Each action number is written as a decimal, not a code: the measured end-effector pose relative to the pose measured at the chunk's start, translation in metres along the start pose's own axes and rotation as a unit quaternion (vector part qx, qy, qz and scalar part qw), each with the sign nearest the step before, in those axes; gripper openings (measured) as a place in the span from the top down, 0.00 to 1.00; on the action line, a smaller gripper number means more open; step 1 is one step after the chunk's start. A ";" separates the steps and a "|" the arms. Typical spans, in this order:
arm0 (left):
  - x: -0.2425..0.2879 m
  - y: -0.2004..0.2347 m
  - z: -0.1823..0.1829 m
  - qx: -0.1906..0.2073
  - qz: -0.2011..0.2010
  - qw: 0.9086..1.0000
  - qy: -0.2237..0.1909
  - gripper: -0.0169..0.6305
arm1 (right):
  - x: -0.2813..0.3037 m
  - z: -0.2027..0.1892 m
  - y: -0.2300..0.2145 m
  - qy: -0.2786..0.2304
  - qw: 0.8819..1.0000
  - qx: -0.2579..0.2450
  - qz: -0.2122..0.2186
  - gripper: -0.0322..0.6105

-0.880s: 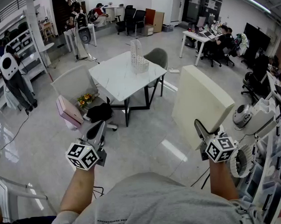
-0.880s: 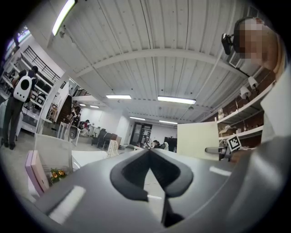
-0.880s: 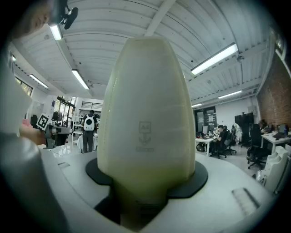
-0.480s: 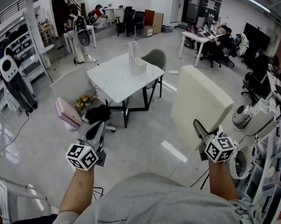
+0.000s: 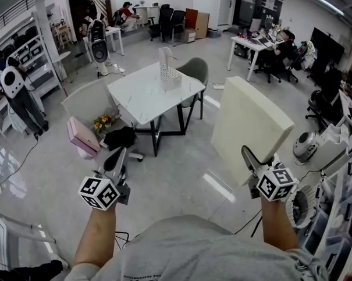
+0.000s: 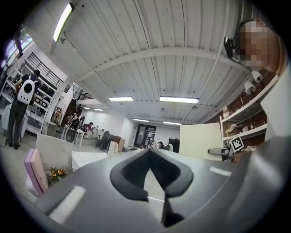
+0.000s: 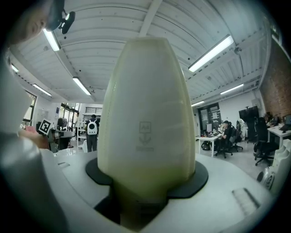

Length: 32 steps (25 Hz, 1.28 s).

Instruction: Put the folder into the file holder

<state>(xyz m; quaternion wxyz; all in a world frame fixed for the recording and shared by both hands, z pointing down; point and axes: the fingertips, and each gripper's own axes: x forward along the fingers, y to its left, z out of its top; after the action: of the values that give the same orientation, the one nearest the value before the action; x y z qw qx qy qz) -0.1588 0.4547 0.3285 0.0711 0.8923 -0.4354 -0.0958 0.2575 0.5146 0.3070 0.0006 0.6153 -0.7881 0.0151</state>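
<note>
A large cream folder [image 5: 251,128] stands upright in my right gripper [image 5: 251,158], at the right of the head view. The jaws are shut on its lower edge. In the right gripper view the folder [image 7: 148,118] fills the middle and hides what lies beyond it. My left gripper [image 5: 116,160] is held out at the lower left, shut, with nothing between its tips [image 6: 150,152]. The white mesh file holder [image 5: 169,68] stands on the far side of a white table [image 5: 145,97], well ahead of both grippers across the floor.
A grey chair [image 5: 90,103] left of the table has a pink case [image 5: 83,138], flowers [image 5: 105,121] and a black bag [image 5: 122,137] near it. Another grey chair [image 5: 197,69] stands behind the table. Shelving and equipment [image 5: 316,148] crowd the right side. People are at the far desks.
The table and room have drifted slightly in the head view. Both grippers keep their places, and the folder stays in the right one.
</note>
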 end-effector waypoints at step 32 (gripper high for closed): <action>0.375 0.313 0.015 -0.030 -0.125 0.992 0.019 0.88 | 0.394 0.022 -0.052 -0.013 0.995 0.008 -0.101 0.50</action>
<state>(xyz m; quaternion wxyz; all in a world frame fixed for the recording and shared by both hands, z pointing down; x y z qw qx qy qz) -0.1755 -0.0331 0.3389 0.0936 0.9387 -0.3165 -0.1000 0.2123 0.1192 0.2944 -0.0133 0.6919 -0.7218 0.0133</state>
